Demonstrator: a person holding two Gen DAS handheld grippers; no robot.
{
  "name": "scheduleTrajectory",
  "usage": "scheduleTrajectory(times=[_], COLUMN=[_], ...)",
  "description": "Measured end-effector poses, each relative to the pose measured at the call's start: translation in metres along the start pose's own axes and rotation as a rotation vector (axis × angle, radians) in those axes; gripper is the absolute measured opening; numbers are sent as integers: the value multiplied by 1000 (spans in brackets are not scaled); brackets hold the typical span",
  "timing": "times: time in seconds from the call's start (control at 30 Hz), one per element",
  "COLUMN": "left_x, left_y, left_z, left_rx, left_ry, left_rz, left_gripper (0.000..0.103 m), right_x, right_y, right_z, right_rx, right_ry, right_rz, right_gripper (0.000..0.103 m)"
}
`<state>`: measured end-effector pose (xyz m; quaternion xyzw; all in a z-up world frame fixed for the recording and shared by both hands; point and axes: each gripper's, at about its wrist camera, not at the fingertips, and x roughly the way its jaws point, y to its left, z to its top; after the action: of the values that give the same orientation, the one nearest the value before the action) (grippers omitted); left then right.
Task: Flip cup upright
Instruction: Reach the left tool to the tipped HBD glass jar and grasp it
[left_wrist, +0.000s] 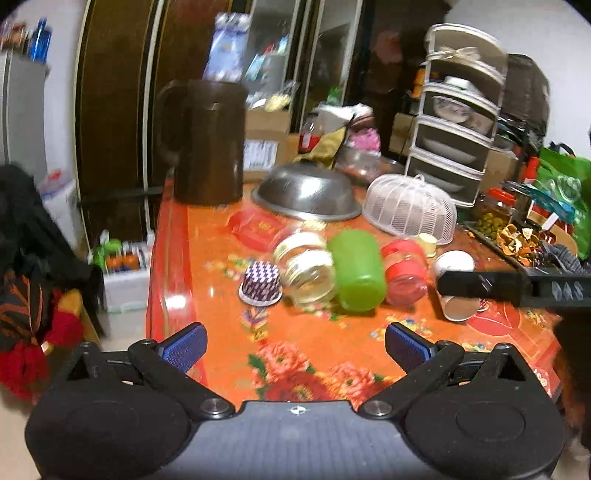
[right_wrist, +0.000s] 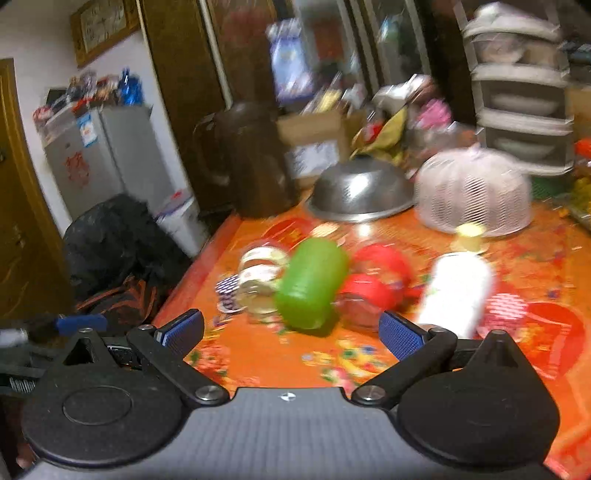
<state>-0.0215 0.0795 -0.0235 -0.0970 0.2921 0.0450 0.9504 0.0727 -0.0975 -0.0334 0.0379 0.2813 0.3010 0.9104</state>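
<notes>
Several cups lie on their sides on the orange floral tablecloth (left_wrist: 295, 332): a green plastic cup (left_wrist: 356, 269) (right_wrist: 312, 282), a clear glass jar (left_wrist: 304, 266) (right_wrist: 258, 280), a red-banded glass cup (left_wrist: 404, 273) (right_wrist: 369, 291) and a white paper cup (left_wrist: 456, 280) (right_wrist: 456, 291). A small purple-patterned cup (left_wrist: 260, 282) stands mouth down. My left gripper (left_wrist: 295, 347) is open and empty, near the table's front edge. My right gripper (right_wrist: 291, 332) is open and empty, short of the green cup; its finger (left_wrist: 517, 288) shows over the white cup in the left wrist view.
A dark brown jug (left_wrist: 208, 144) stands at the back left corner. An upturned steel bowl (left_wrist: 308, 192) and a white mesh food cover (left_wrist: 410, 210) sit behind the cups. A tiered dish rack (left_wrist: 458, 110) and a tray of peels (left_wrist: 513, 236) are at right.
</notes>
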Motion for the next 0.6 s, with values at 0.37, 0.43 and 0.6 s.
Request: scheduleTrajectory(times=[0.37,0.43,0.6], left_x=[106,127,155], left_y=[7,1,-10], left_z=[70,76,83], left_rx=[-122,-122,-132], left_ry=[228,269,312], left_rz=[-77,-65,-32], left_gripper=[90,85,85], right_x=[11,2,-14], right_y=[-24,-34,-50], right_z=[7,0,-6], right_rx=[92,112,128], right_ry=[62,59,53], right_rz=[-74,-78,-70], right_gripper=[102,102,102])
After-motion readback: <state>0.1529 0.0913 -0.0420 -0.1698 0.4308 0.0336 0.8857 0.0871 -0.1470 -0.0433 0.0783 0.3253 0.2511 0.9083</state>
